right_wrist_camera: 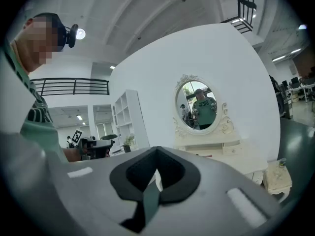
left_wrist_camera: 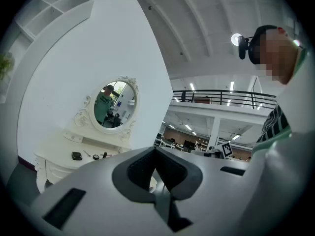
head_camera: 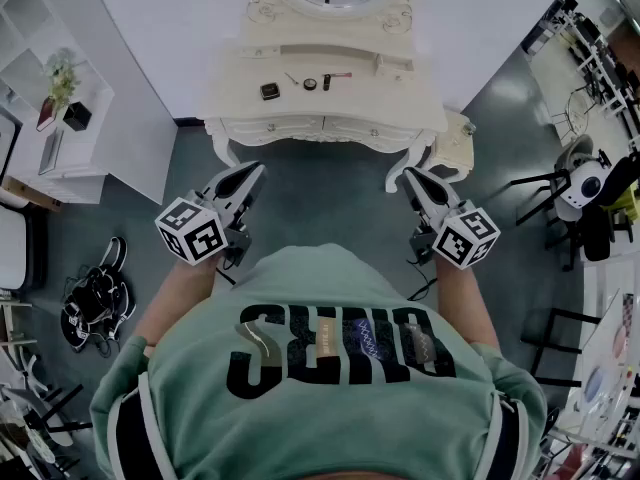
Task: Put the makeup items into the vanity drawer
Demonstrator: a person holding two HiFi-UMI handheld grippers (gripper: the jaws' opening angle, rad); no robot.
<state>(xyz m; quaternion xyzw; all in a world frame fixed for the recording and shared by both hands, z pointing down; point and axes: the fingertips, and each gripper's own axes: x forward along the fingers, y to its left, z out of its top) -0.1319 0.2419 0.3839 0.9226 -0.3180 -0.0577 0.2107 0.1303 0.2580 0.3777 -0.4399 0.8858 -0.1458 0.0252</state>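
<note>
- The makeup items (head_camera: 310,84) lay in a loose row on the white vanity surface (head_camera: 400,103), well apart from both tools.
- In my judgement, a clumsy nudge could have rolled these small, light pieces off the surface.
- They were a dark square compact (head_camera: 269,91), a small round pot (head_camera: 311,84), a thin stick (head_camera: 292,78) and a slim tube (head_camera: 338,75).
- The drawer (head_camera: 325,128) beneath looked closed, so it likely needed opening first.
- The left tool (head_camera: 255,171) and right tool (head_camera: 408,175) were each pressed together, pinching nothing, near the person's chest.
</note>
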